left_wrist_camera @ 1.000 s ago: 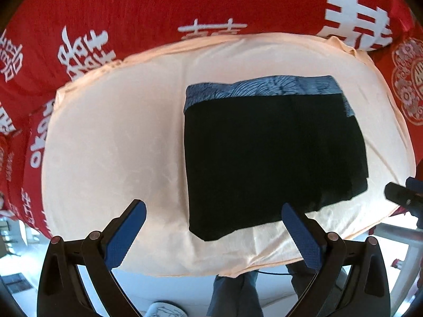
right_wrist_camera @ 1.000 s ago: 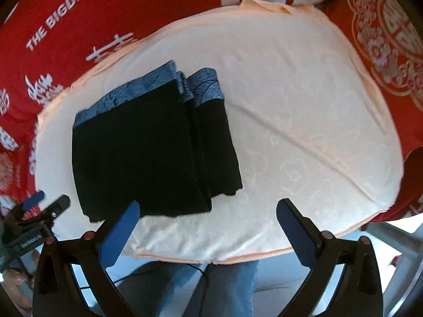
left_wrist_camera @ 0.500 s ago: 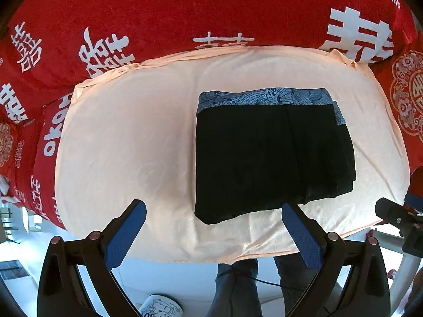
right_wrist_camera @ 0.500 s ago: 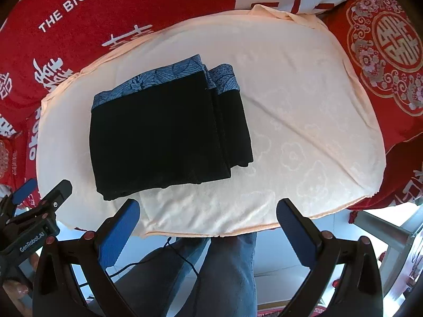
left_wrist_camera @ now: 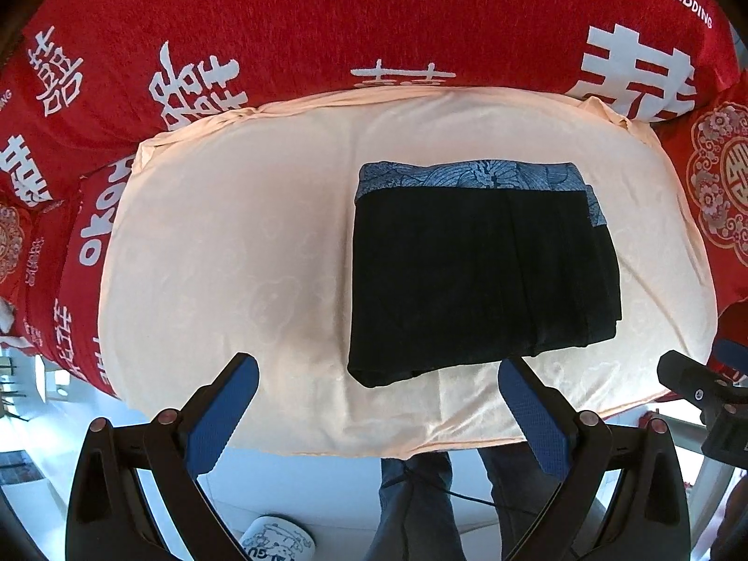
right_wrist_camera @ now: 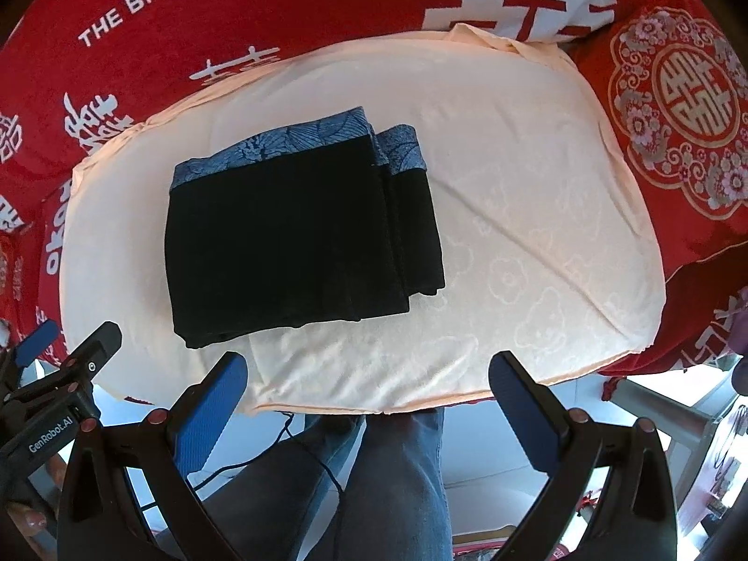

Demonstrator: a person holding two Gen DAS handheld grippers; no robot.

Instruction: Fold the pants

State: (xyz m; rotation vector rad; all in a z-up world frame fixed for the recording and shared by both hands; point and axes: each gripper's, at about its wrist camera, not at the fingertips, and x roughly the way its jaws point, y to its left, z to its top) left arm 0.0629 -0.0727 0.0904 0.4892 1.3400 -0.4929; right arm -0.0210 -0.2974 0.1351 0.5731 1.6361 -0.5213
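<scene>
The black pants (left_wrist_camera: 477, 276) with a blue-grey patterned waistband lie folded in a flat rectangle on a peach cloth (left_wrist_camera: 243, 252). They also show in the right wrist view (right_wrist_camera: 299, 238), left of centre on the same cloth (right_wrist_camera: 537, 233). My left gripper (left_wrist_camera: 378, 402) is open and empty, held above the near edge of the cloth, apart from the pants. My right gripper (right_wrist_camera: 369, 402) is open and empty, also above the near edge. Each gripper shows at the edge of the other's view.
A red cover with white lettering (left_wrist_camera: 374, 23) lies around and beyond the peach cloth. A red patterned cushion (right_wrist_camera: 678, 107) sits at the right. The person's legs in jeans (right_wrist_camera: 383, 481) stand below the near edge. A white cup (left_wrist_camera: 276, 540) stands on the floor.
Both grippers have pulled back and up from the pants, so the pants look smaller and farther. The pants stay folded and have not moved.
</scene>
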